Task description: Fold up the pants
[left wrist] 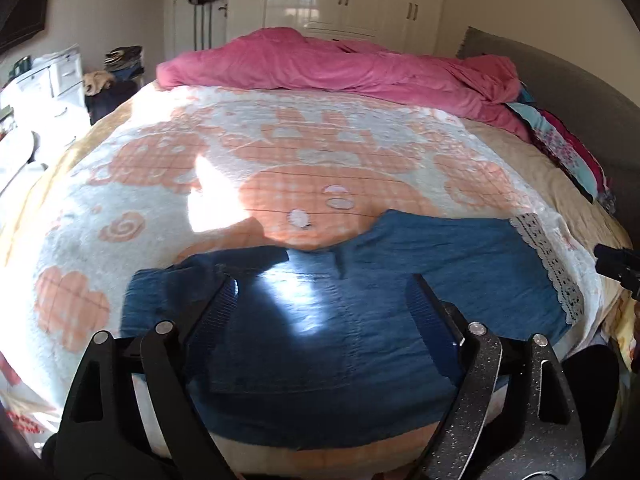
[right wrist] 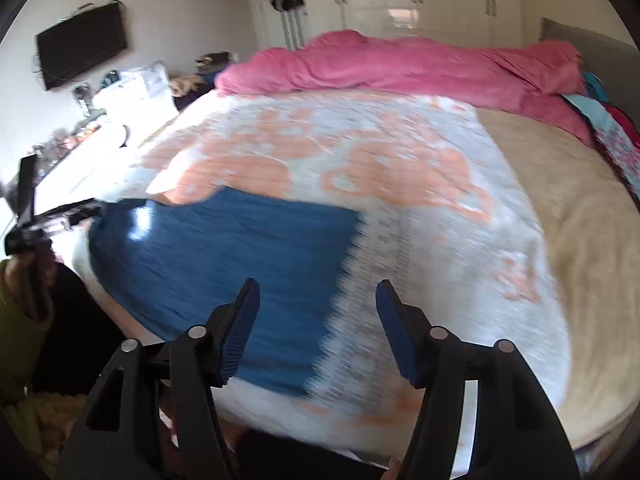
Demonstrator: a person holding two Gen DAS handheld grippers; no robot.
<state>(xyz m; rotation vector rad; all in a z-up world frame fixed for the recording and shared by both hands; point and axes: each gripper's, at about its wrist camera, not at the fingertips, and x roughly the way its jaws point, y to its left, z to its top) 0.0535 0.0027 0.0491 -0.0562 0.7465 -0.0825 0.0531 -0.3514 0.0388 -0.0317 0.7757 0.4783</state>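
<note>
pants (left wrist: 400, 280) flat near bed's (left wrist: 540, 168) front edge, partly folded. left gripper (left wrist: 320, 292) and right gripper (right wrist: 316, 296) above, fingers wide apart, empty. next: grip edge, fold over.

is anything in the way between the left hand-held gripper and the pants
Nothing visible. The left hand-held gripper is open directly over the blue pants, which lie flat on the patterned blanket. No other object sits between them.
</note>
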